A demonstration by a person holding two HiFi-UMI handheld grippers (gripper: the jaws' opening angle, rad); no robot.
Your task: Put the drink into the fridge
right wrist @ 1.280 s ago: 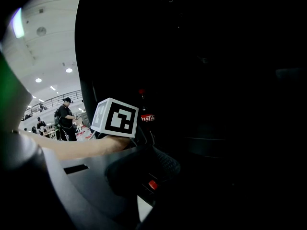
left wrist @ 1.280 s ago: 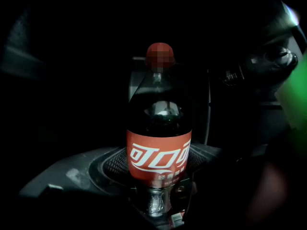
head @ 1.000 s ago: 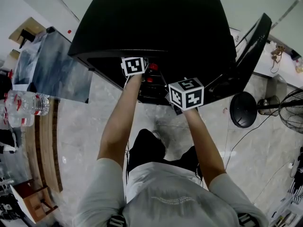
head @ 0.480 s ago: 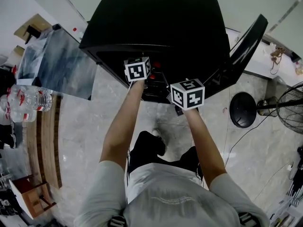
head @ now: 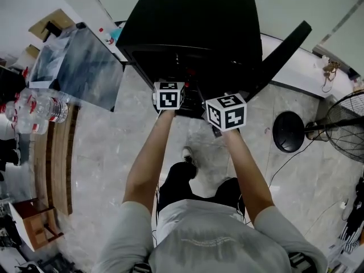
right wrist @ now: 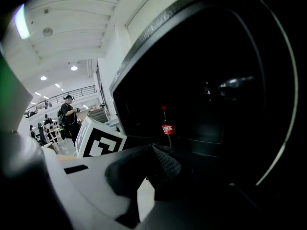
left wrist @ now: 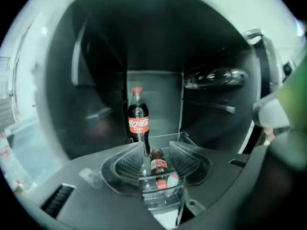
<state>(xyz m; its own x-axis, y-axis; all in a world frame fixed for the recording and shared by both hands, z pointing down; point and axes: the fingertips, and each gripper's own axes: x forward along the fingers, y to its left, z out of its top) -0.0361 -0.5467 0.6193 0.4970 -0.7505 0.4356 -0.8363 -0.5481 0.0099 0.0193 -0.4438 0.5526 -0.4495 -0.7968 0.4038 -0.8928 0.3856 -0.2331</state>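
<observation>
A cola bottle point(left wrist: 138, 121) with a red cap and label stands upright on a shelf inside the black fridge point(head: 193, 21). The glass shelf mirrors it below. My left gripper point(left wrist: 157, 147) is held in front of the bottle, apart from it. Its jaws have just been closing and stand open, with nothing between them. My right gripper point(right wrist: 153, 147) is beside it, jaws together and holding nothing. The right gripper view also shows the bottle point(right wrist: 168, 126) deeper in the fridge. In the head view both marker cubes point(head: 169, 95) point(head: 226, 111) hang at the fridge's front edge.
The fridge's glass door point(head: 77, 67) swings open to the left, and a dark panel point(head: 281, 53) juts out on the right. Water bottles point(head: 37, 110) lie on a surface at far left. A fan point(head: 347, 132) and a round black base point(head: 290, 131) stand on the floor at right.
Both grippers have drawn back out of the fridge opening toward the person. The fridge now sits farther up in the head view.
</observation>
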